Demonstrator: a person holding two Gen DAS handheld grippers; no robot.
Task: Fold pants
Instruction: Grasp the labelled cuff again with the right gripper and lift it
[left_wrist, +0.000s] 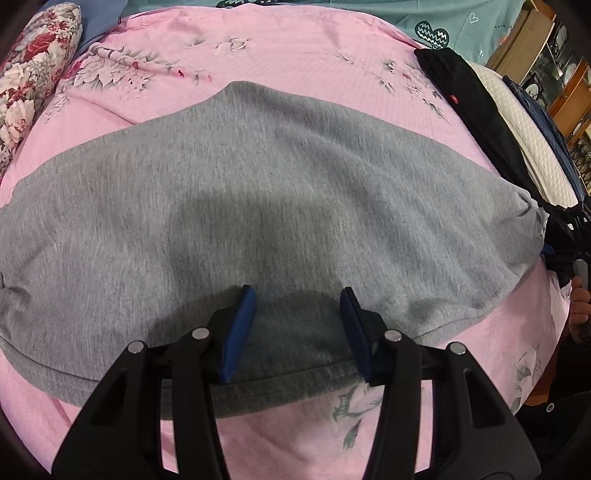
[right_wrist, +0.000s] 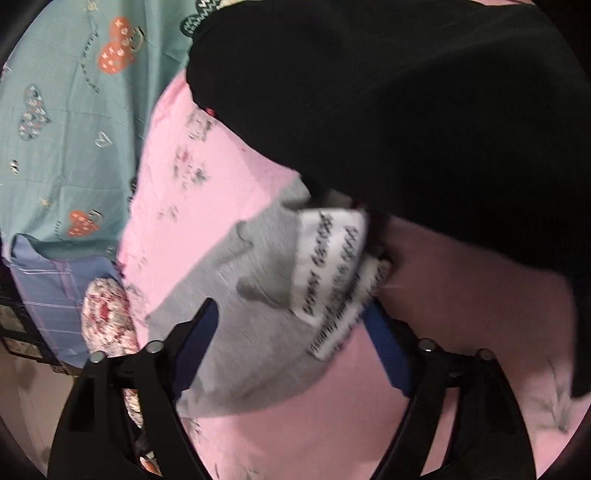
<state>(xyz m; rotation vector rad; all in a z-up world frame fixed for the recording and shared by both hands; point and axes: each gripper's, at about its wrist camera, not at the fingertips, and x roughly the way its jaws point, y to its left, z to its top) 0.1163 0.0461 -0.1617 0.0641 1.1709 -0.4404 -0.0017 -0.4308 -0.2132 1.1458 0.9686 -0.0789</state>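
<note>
My left gripper (left_wrist: 297, 295) gapes over the grey pants' (left_wrist: 258, 177) near edge; right gripper (right_wrist: 291, 325) wide, gripping nothing; pink sheet (left_wrist: 295, 48) bare beyond.

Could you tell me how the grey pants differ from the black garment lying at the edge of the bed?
The grey pants are heathered grey and spread flat mid-sheet; the black garment is plain black, bunched along the edge. The pants show a white care label; the garment shows a small red tag. Both rest on the pink sheet.

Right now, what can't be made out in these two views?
- Label print, right wrist view: motion blur.
- Gray pants left end, left wrist view: cut off by the edge.
- Black garment, right wrist view: too dark to identify.
- Right hand, left wrist view: mostly outside the frame.
</note>
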